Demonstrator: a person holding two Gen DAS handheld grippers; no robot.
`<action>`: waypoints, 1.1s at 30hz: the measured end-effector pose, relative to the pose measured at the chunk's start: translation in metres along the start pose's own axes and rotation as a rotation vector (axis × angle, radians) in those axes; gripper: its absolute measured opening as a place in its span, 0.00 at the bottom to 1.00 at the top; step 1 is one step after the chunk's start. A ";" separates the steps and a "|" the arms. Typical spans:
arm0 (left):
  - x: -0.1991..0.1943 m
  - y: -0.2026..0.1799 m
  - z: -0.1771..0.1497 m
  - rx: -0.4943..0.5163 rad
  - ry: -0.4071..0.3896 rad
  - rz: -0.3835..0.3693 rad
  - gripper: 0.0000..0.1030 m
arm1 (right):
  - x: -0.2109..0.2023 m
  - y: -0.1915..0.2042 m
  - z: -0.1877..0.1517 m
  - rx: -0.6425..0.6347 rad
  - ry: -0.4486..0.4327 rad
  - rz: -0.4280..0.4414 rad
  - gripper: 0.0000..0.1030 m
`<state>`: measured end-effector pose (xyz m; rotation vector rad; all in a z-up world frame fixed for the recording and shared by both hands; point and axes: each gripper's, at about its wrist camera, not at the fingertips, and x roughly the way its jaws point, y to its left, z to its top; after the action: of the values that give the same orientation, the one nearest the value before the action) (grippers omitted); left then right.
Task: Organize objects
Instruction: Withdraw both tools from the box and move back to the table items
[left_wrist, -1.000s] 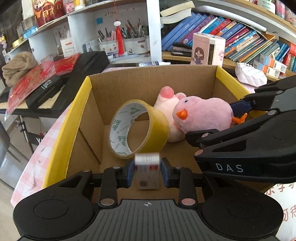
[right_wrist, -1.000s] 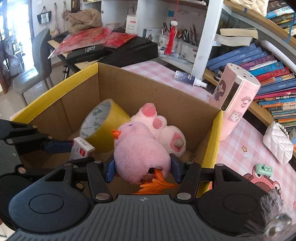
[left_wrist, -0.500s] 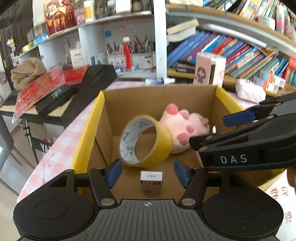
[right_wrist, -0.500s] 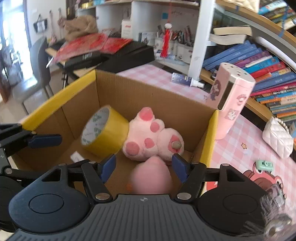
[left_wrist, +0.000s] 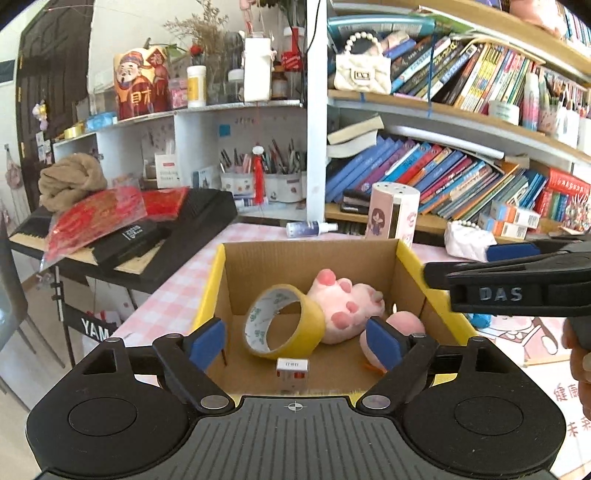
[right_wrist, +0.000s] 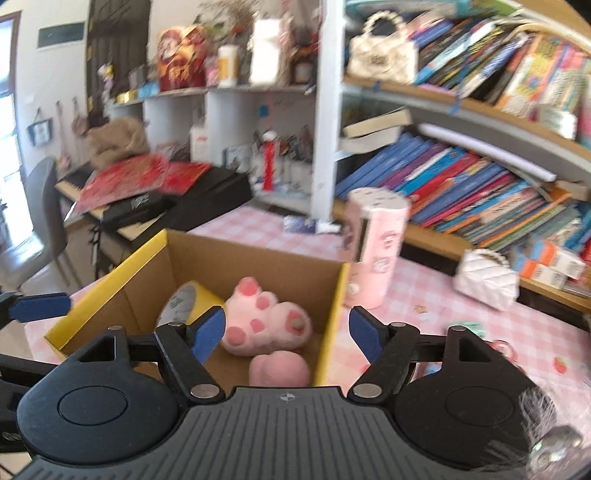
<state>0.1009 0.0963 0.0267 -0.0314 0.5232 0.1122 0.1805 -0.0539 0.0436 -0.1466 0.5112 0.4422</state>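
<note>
A cardboard box with yellow rims (left_wrist: 218, 273) (right_wrist: 147, 247) stands on a pink checked table. Inside lie a roll of yellow tape (left_wrist: 284, 321) (right_wrist: 186, 295), a pink paw plush (left_wrist: 343, 306) (right_wrist: 264, 321), a pink bird plush (left_wrist: 404, 325) (right_wrist: 279, 369) and a small white box (left_wrist: 292, 373). My left gripper (left_wrist: 295, 341) is open and empty above the box's near edge. My right gripper (right_wrist: 286, 330) is open and empty above the box; it shows from the side in the left wrist view (left_wrist: 517, 280).
A pink cylinder with a cartoon girl (left_wrist: 391, 214) (right_wrist: 375, 251) stands behind the box. A white quilted purse (right_wrist: 487, 278), a spray bottle (left_wrist: 310, 229), a black keyboard with red packets (left_wrist: 147, 229) and bookshelves (left_wrist: 461, 177) surround the table. A chair (right_wrist: 44, 229) stands left.
Both grippers opened, dropping the small white box and the pink bird plush into the cardboard box, then rose and drew back from it.
</note>
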 end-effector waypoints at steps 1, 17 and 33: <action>-0.004 0.001 -0.002 -0.005 -0.001 -0.001 0.84 | -0.006 -0.001 -0.002 0.010 -0.007 -0.016 0.71; -0.067 0.009 -0.060 -0.005 0.068 -0.013 0.84 | -0.082 0.023 -0.080 0.049 0.059 -0.143 0.74; -0.107 0.008 -0.103 0.032 0.155 -0.026 0.85 | -0.127 0.052 -0.139 0.096 0.164 -0.171 0.79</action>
<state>-0.0433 0.0873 -0.0087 -0.0157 0.6790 0.0760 -0.0031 -0.0886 -0.0135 -0.1340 0.6737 0.2387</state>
